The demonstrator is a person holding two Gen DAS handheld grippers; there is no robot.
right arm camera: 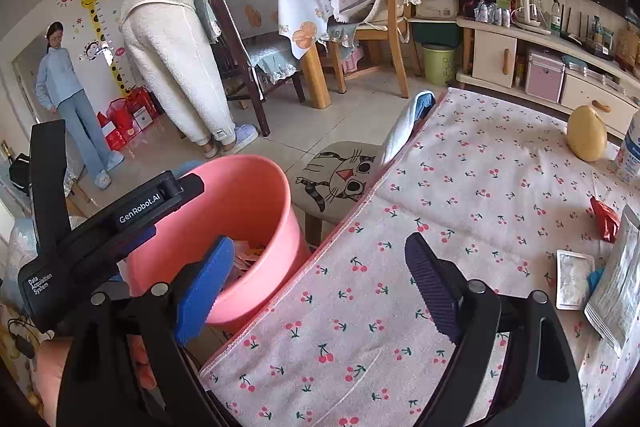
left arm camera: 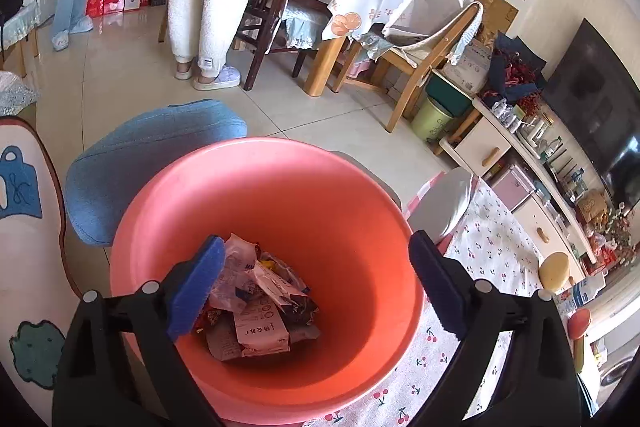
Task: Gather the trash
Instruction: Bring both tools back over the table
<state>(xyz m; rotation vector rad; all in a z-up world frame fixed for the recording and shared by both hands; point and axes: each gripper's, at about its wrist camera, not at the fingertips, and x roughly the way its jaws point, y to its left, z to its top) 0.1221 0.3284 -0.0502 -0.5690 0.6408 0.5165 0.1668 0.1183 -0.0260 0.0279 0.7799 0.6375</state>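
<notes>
The trash is down in the pink bucket (left arm camera: 280,211): a heap of crumpled wrappers (left arm camera: 256,307) sits at its bottom, printed packets and torn foil piled together. My left tool (left arm camera: 316,275) hangs right over the bucket's mouth, angled down into it, its jaws spread wide with nothing between the blue pads, one pad over the near-left rim, the other over the right rim. From my right side I see that same bucket (right arm camera: 240,211) standing just beside the edge of the counter (right arm camera: 460,187), which wears a cherry-print cloth. My right tool (right arm camera: 320,279) is also spread wide and empty, its left pad in front of the bucket's wall, its right pad over the cloth. More trash lies on the counter, off to the right: a red wrapper (right arm camera: 604,223), a clear flat packet (right arm camera: 574,279) and a silvery printed pouch (right arm camera: 618,295) just beside it. Farther back on the cloth stand a round yellow object (right arm camera: 586,133) and a white bottle (right arm camera: 632,147) at the frame's edge. A cat-print stool (right arm camera: 340,179) stands between bucket and counter. Beyond, a person in white fleece (right arm camera: 176,39) bends over a dining table, and another in blue (right arm camera: 68,95) stands by the wall.
</notes>
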